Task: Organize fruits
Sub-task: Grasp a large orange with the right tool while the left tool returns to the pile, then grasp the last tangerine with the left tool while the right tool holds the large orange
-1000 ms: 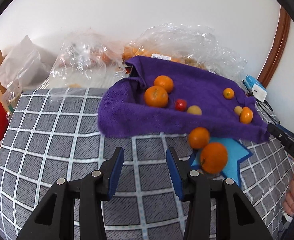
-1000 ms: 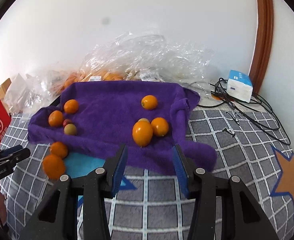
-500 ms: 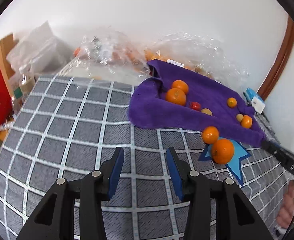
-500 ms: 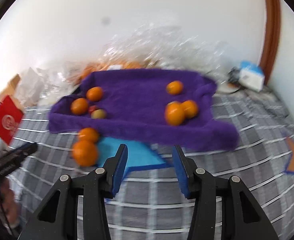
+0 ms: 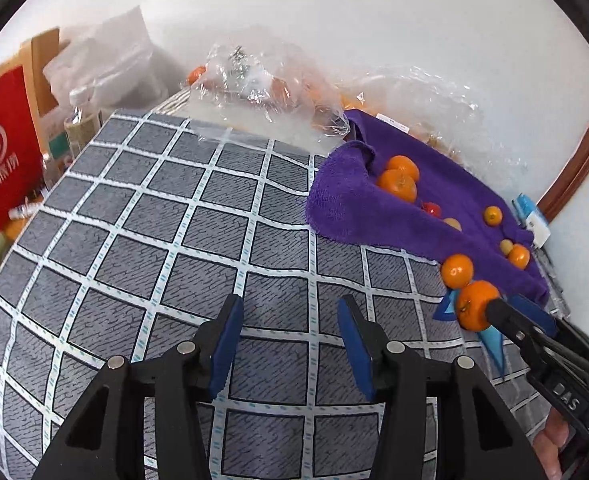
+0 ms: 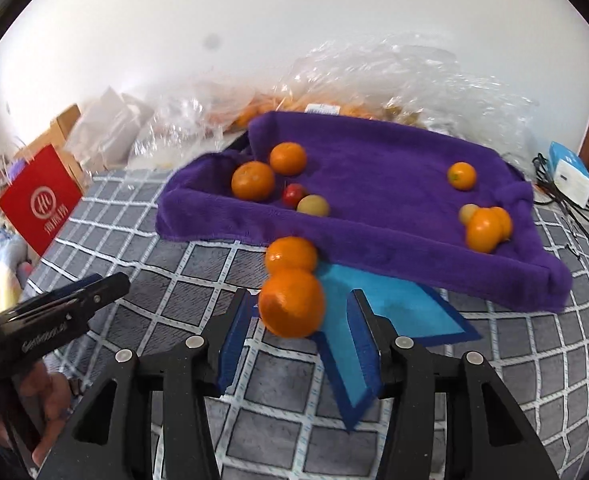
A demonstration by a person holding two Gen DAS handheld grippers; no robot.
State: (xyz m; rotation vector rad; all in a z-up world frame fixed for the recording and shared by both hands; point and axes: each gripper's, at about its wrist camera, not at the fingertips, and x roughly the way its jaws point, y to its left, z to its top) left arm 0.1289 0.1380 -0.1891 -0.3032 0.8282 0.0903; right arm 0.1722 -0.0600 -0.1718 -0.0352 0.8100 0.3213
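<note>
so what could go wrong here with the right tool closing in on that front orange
1. The front orange sits between the right tool's blue pads, not yet pinched; being round, it could squirt forward when squeezed.
2. A second orange touches it from behind against the purple towel's edge, so a nudge may send that one rolling across the checked cloth.
3. The left tool, its jaws opening and empty, is close on that side; the two could collide.

"DAS" on right tongs (image 5: 506, 314); "Hi" logo on red bag (image 5: 2, 152).
</note>
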